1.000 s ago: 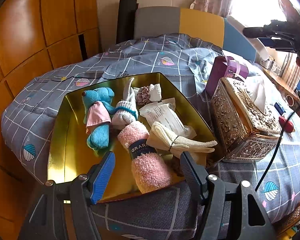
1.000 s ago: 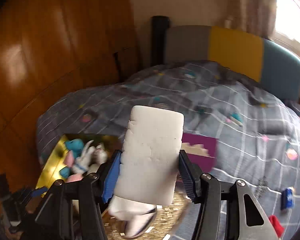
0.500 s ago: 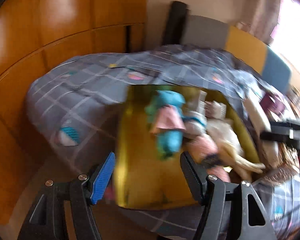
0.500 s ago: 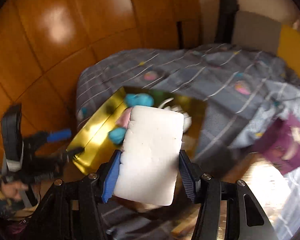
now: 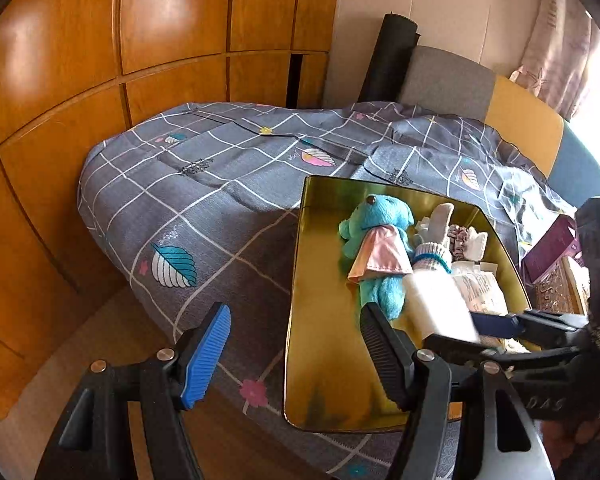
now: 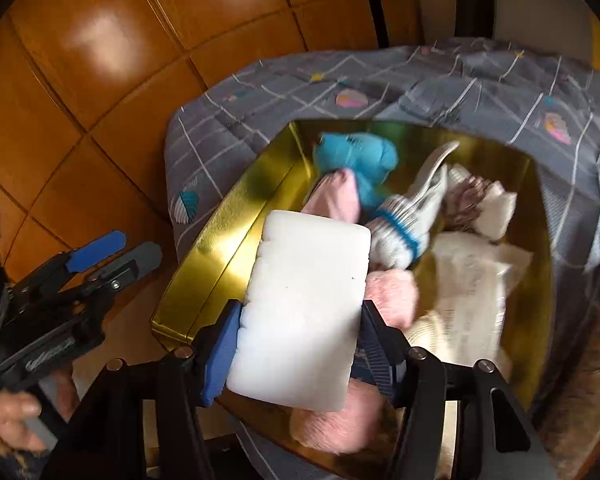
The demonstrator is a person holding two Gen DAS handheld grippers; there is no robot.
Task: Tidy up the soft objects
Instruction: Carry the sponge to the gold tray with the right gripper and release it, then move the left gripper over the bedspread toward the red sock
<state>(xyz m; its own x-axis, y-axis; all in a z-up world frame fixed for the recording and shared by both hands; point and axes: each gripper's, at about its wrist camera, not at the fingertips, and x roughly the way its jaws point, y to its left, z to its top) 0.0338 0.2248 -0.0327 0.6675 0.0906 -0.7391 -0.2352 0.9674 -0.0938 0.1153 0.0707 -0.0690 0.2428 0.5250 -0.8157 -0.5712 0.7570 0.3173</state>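
A gold tray (image 5: 324,360) (image 6: 220,232) lies on the bed and holds a blue plush bear (image 5: 376,240) (image 6: 356,156), white socks (image 6: 416,208), a pink fluffy roll (image 6: 388,292) and a white packet (image 6: 472,276). My right gripper (image 6: 296,340) is shut on a white sponge block (image 6: 304,312) and holds it over the tray's near left part; the block also shows in the left wrist view (image 5: 440,308). My left gripper (image 5: 296,348) is open and empty, over the tray's left edge and the bedspread; it also shows in the right wrist view (image 6: 112,252).
The grey checked bedspread (image 5: 220,200) covers the bed. Wooden wardrobe panels (image 5: 100,60) stand to the left. An ornate tissue box (image 5: 560,288) and a purple box (image 5: 548,252) sit right of the tray. A headboard (image 5: 520,120) is behind.
My right gripper has carried the white sponge block from beside the tissue box to over the tray. My left gripper has swung left, off the tray's middle, and stays open.
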